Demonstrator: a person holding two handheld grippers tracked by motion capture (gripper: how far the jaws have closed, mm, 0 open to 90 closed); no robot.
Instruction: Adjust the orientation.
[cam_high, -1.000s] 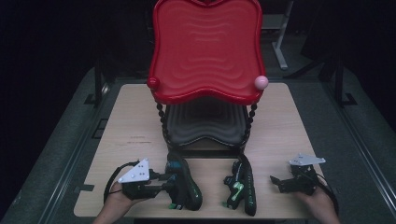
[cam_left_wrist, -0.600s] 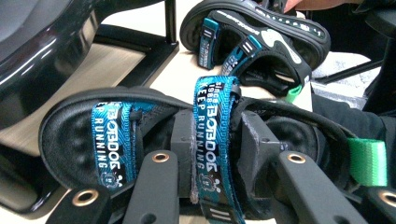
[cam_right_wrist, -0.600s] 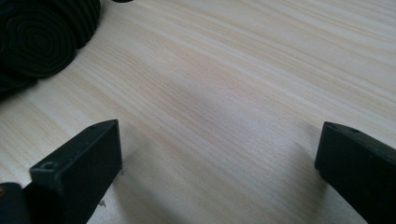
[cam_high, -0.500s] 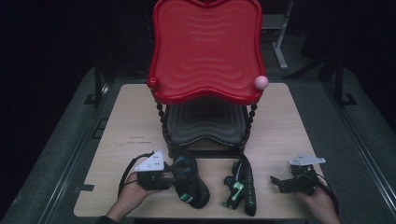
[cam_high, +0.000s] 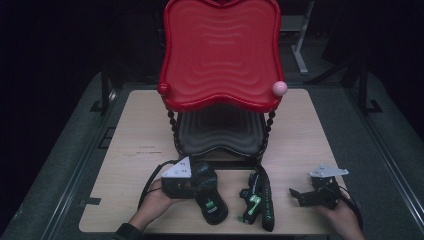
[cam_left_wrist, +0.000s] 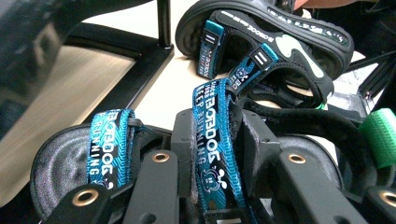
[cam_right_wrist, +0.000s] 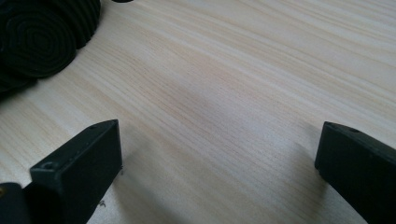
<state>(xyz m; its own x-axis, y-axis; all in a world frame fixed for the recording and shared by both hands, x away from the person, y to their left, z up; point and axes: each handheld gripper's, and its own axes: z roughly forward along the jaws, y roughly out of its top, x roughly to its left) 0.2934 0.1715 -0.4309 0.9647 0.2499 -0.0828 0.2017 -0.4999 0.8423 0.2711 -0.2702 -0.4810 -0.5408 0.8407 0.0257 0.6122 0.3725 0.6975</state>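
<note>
Two black sandals with blue straps and green marks lie near the table's front edge. My left gripper (cam_high: 196, 183) is on the left sandal (cam_high: 212, 202), and in the left gripper view its jaws (cam_left_wrist: 217, 135) are shut on that sandal's blue printed strap (cam_left_wrist: 212, 116). The right sandal (cam_high: 258, 200) lies on its side, also seen beyond the jaws as the far sandal (cam_left_wrist: 280, 44). My right gripper (cam_high: 296, 195) rests on the table to the right of it, open, with bare wood between its jaws (cam_right_wrist: 219, 154).
A two-tier rack stands mid-table: a red wavy tray (cam_high: 222, 50) on top, a black tray (cam_high: 220, 132) below, a pink ball (cam_high: 279, 88) on its right corner. The wooden table (cam_high: 135, 130) is bare left and right of the rack. A sandal sole (cam_right_wrist: 37, 37) lies close to the right gripper.
My left gripper has moved right onto the left sandal and shut on its strap. The right gripper has stayed where it was.
</note>
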